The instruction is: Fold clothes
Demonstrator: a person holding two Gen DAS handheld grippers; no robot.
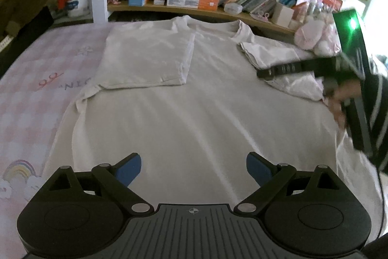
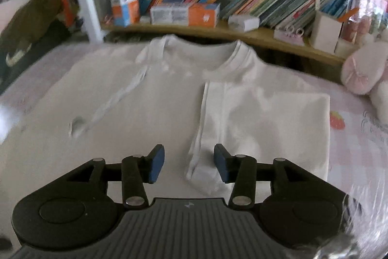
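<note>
- The bed [image 1: 36, 60] has a pink checked sheet, and your white shirt [image 1: 194, 101] lies flat on it with the collar [image 2: 206, 52] pointing away from you, toward the bookshelf [image 1: 194, 9].
- The shirt's long way runs from you straight up to the collar, so the next fold looks like it goes along that line.
- One sleeve [image 1: 145, 60] is folded in on the left side.
- The other sleeve [image 2: 262, 128] is folded in on the right, and its cuff [image 2: 203, 171] sits right between your right fingers.
- Your right gripper [image 2: 189, 165] is nearest that cuff. Its jaws are apart and hold nothing.
- Your left gripper [image 1: 194, 169] floats over the lower middle of the shirt, jaws wide apart and holding nothing.
</note>
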